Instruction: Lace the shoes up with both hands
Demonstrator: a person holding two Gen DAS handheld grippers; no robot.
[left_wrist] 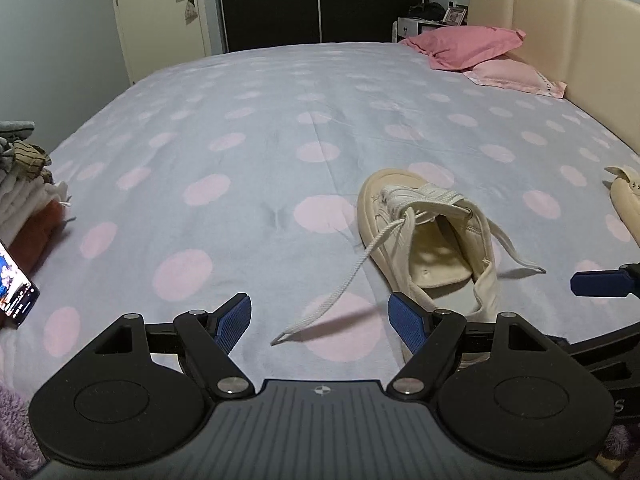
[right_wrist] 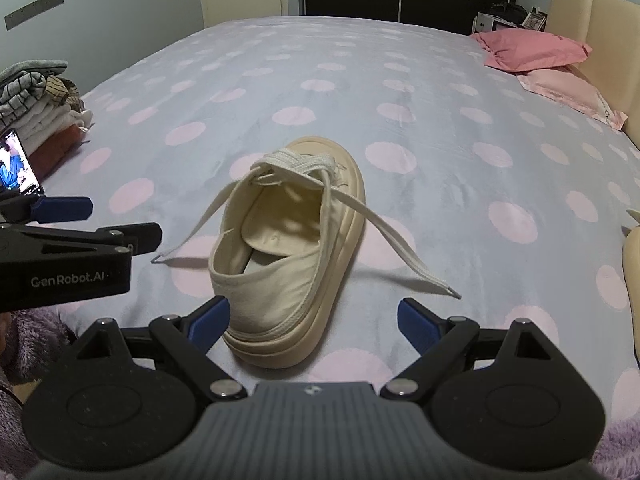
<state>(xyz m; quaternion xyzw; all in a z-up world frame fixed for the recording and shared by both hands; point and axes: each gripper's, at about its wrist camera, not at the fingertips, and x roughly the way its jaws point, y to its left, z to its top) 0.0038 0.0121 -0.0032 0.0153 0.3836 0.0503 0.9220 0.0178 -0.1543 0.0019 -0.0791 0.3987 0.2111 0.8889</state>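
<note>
A cream platform sneaker (right_wrist: 288,264) stands on the polka-dot bed, heel toward me, toe away; it also shows in the left wrist view (left_wrist: 428,240). Its left lace end (left_wrist: 332,292) trails down-left onto the sheet and lies between my open left gripper's fingers; the same end shows in the right wrist view (right_wrist: 188,236). The right lace end (right_wrist: 404,256) trails to the right. My left gripper (left_wrist: 320,320) is open and empty, left of the heel. My right gripper (right_wrist: 312,320) is open and empty, straddling the heel.
A second cream shoe (left_wrist: 624,200) lies at the right edge. A pile of folded clothes (right_wrist: 40,100) and a lit phone (right_wrist: 18,168) sit at the left. Pink pillows (left_wrist: 472,48) and a padded headboard (left_wrist: 560,40) are at the far right.
</note>
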